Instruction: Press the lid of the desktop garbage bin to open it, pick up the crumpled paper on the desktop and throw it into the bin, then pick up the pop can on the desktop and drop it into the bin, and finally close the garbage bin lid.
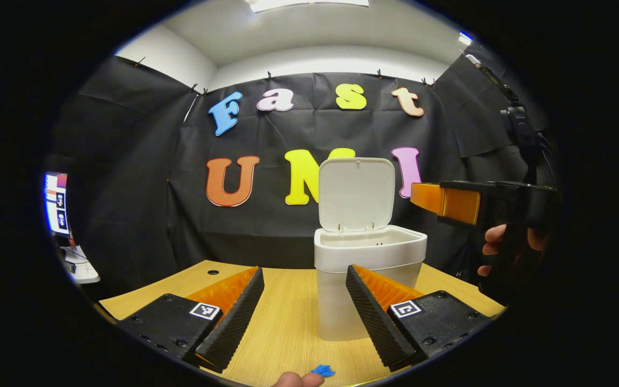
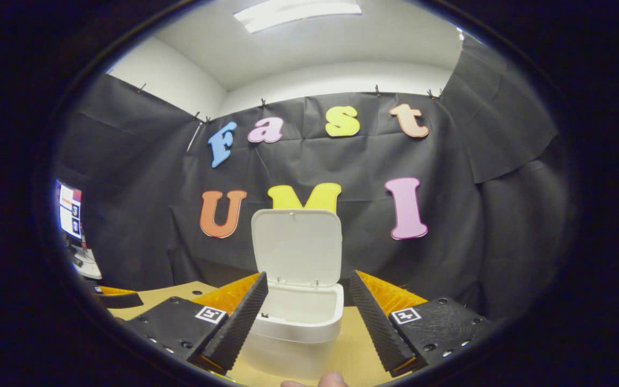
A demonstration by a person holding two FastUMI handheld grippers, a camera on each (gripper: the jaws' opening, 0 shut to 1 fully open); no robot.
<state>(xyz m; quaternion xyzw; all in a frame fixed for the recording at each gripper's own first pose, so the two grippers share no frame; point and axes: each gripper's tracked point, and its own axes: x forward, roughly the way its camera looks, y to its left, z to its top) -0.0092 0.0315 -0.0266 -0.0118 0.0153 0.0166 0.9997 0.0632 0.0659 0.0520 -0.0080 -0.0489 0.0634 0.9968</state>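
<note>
Garbage bin point(image 1: 369, 279): on my tabletop point(image 1: 288, 322), lid point(image 1: 357, 194) upright, open. My left gripper point(image 1: 305, 317): spread wide, empty, before the bin. My right gripper point(image 2: 305, 325): spread wide, empty, above the bin's mouth.

— What sort of place is this?

— A recording booth in a lab or office room. Black cloth point(image 1: 127, 177) is clipped up as a backdrop below a plain white wall point(image 1: 175, 56) and a ceiling light panel point(image 2: 296, 13).

— Anything else?

— A wooden desk point(image 1: 288, 322), and at the left edge what may be a monitor point(image 1: 56, 201), too blurred to tell.
</note>
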